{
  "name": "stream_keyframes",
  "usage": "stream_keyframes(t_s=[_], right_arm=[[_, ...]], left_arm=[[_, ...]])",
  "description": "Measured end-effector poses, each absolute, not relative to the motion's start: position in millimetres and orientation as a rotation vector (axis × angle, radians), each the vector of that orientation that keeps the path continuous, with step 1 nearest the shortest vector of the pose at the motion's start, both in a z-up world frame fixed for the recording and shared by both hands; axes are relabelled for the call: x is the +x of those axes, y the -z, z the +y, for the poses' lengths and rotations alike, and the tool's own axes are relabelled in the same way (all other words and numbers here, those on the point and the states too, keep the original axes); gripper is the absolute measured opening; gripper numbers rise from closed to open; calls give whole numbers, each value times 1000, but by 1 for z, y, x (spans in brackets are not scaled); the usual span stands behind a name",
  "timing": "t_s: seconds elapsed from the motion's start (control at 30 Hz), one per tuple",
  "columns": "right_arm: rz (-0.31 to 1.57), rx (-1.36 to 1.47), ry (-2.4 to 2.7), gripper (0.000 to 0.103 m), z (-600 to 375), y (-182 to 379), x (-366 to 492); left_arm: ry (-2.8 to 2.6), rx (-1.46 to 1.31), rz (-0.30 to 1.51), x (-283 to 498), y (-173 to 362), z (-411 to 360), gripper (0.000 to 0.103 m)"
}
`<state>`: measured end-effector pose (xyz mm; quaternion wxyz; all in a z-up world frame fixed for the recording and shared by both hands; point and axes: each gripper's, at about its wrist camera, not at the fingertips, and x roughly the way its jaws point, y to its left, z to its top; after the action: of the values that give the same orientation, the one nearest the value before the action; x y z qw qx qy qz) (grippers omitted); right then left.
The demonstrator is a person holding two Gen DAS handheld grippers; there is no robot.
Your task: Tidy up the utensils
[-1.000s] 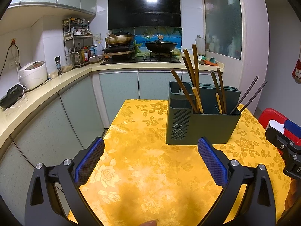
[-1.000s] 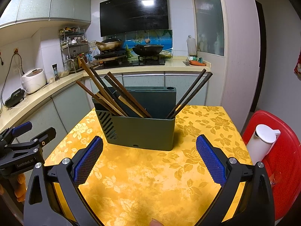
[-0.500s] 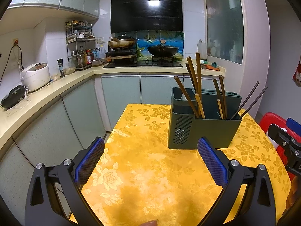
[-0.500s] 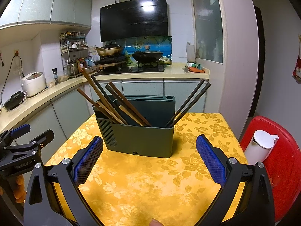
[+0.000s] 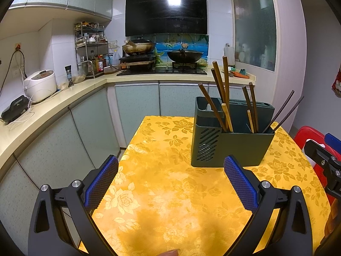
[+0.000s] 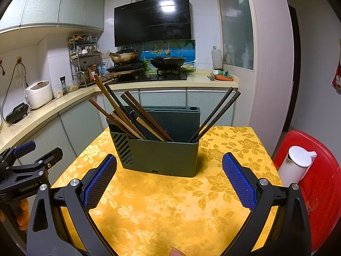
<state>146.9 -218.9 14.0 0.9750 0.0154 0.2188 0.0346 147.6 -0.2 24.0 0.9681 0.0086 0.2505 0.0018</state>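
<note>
A dark green utensil holder (image 5: 232, 147) (image 6: 159, 155) stands on the yellow flowered table (image 5: 170, 202) (image 6: 170, 209). Several brown wooden chopsticks (image 5: 224, 93) (image 6: 119, 111) lean in its left part. Two dark chopsticks (image 5: 285, 113) (image 6: 217, 115) lean out at its right end. My left gripper (image 5: 170, 181) is open and empty, well short of the holder and to its left. My right gripper (image 6: 169, 180) is open and empty, in front of the holder. Each gripper shows at the edge of the other's view.
A red stool (image 6: 315, 183) with a white jug (image 6: 298, 164) stands right of the table. A kitchen counter (image 5: 53, 106) with a rice cooker (image 5: 39, 85) curves along the left. A stove with pans (image 5: 162, 59) is behind.
Both grippers have drawn back and risen a little from the holder, which looks smaller now. Both stay open and empty.
</note>
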Motion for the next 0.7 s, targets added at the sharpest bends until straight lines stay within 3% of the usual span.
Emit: stream_keyframes(t_s=[0.7], right_arm=[[446,35,-69,96,-217,-11,146]], left_arm=[[-2,17,512,148,-21,0,96]])
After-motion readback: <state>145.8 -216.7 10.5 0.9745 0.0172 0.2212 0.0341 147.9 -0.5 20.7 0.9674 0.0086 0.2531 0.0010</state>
